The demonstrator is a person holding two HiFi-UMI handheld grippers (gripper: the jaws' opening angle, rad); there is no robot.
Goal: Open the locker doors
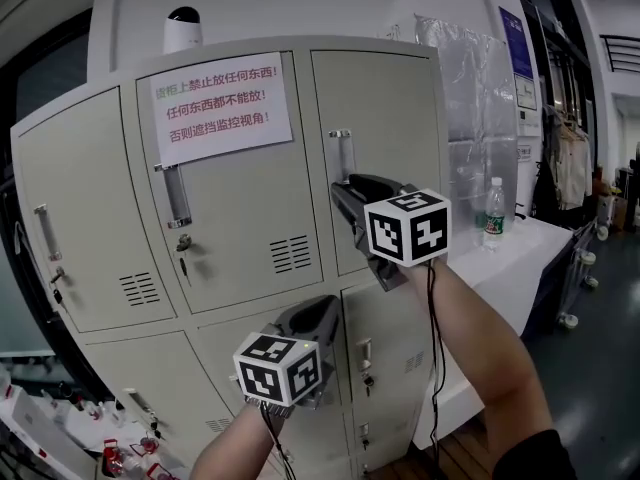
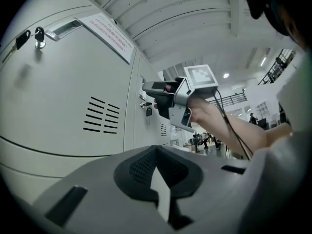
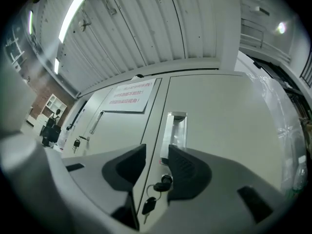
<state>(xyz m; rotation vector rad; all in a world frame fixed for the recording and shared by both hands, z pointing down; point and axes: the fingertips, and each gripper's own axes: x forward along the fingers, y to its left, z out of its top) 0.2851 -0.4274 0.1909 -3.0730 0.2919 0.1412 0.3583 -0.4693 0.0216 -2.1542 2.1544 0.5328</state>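
A beige locker (image 1: 240, 298) with several shut doors fills the head view. The middle top door (image 1: 230, 218) bears a paper notice (image 1: 222, 108). My right gripper (image 1: 345, 190) is raised level at the top right door (image 1: 395, 118), just under its metal handle (image 1: 342, 156). In the right gripper view the right gripper (image 3: 157, 156) is open; the handle (image 3: 175, 129) and a lock with hanging keys (image 3: 163, 182) show in the gap, untouched. My left gripper (image 1: 322, 310) sits lower, before the lower doors, shut and empty (image 2: 156, 152).
A white camera (image 1: 182, 28) stands on the locker top. To the right, a white table (image 1: 545, 240) holds a water bottle (image 1: 495, 213), beside a plastic-wrapped stack (image 1: 480, 98). Red-and-white small items (image 1: 120, 458) lie at the lower left.
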